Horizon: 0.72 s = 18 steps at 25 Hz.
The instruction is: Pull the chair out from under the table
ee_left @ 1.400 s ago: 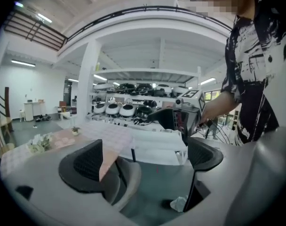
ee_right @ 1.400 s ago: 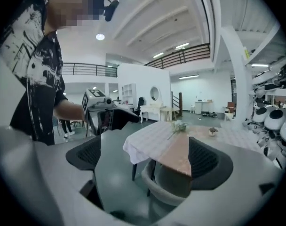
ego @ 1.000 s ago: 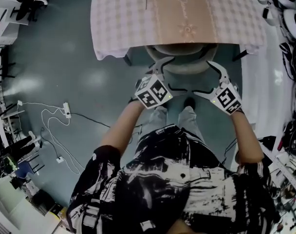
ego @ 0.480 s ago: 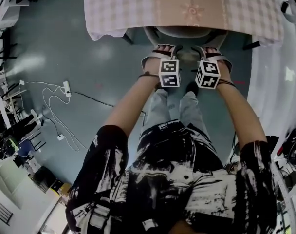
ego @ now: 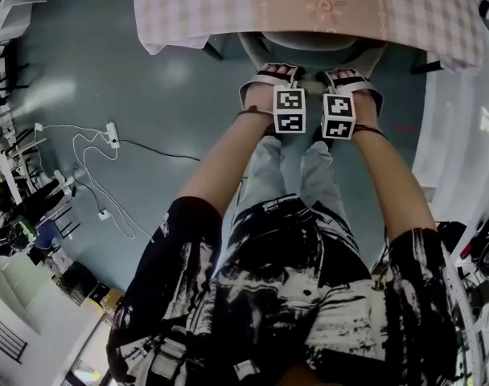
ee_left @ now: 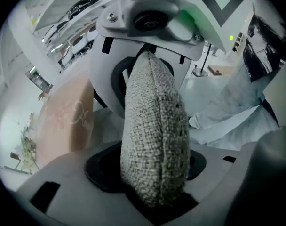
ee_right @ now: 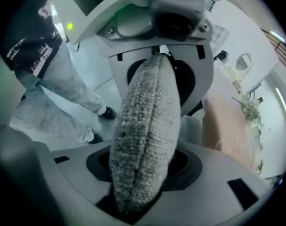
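Observation:
The chair (ego: 309, 48) is grey with a woven fabric backrest, tucked under the table (ego: 196, 6), which wears a checked pink cloth. Both grippers point steeply down onto the backrest's top edge, side by side. The left gripper (ego: 269, 77) has the padded edge (ee_left: 154, 140) running between its jaws, which are closing and touch the fabric on both sides. The right gripper (ego: 353, 79) straddles the same edge (ee_right: 140, 140) a little further right, its jaws also closing against the padding. The seat and legs are hidden under the cloth.
A dark table leg (ego: 212, 51) stands left of the chair. A power strip with white cables (ego: 110, 135) lies on the blue-grey floor at the left. My shoes (ego: 317, 143) stand just behind the chair. White furniture (ego: 458, 135) lines the right side.
Both grippers dropped from wide open in front of the chair down onto its backrest, rolled inward until side by side, and narrowed their jaws around the padded top edge.

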Tool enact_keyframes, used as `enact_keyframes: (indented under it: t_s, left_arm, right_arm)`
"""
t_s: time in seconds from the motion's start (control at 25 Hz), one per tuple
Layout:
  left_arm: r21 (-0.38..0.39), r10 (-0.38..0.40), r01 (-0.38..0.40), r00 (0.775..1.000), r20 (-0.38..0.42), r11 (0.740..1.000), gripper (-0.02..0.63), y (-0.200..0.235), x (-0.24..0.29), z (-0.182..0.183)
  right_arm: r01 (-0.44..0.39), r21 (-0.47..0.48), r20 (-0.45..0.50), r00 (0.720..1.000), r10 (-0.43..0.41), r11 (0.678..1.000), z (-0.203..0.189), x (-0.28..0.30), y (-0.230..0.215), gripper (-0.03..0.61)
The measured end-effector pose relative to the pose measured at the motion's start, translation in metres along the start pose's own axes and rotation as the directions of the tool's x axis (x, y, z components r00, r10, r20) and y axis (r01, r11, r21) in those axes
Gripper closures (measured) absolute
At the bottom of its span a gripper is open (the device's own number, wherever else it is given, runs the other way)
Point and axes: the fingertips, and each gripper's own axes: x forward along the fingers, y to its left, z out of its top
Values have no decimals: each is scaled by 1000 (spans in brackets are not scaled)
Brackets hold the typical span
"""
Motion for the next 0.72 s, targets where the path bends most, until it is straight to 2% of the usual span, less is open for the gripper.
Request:
enact_keyframes:
  t_s: [0.04, 0.12, 0.24, 0.72]
  left_arm:
    - [35, 21, -20, 999, -24, 999, 388, 2, 1, -2]
    - [118, 53, -45, 996, -67, 992, 487, 2, 4, -6]
    - [168, 62, -47, 994, -84, 985, 511, 0, 7, -6]
    - [158, 64, -50, 994, -89, 986, 534, -14, 5, -4]
  right_arm:
    - [8, -31, -21, 1000, -9, 999, -2, 2, 1, 403]
    - [29, -67, -50, 998, -32, 997, -6, 5, 2, 430]
    - [48, -66, -62, 997, -52, 997, -8, 7, 3, 451]
    - [49, -61, -50, 997, -52, 997, -5, 6, 16, 471]
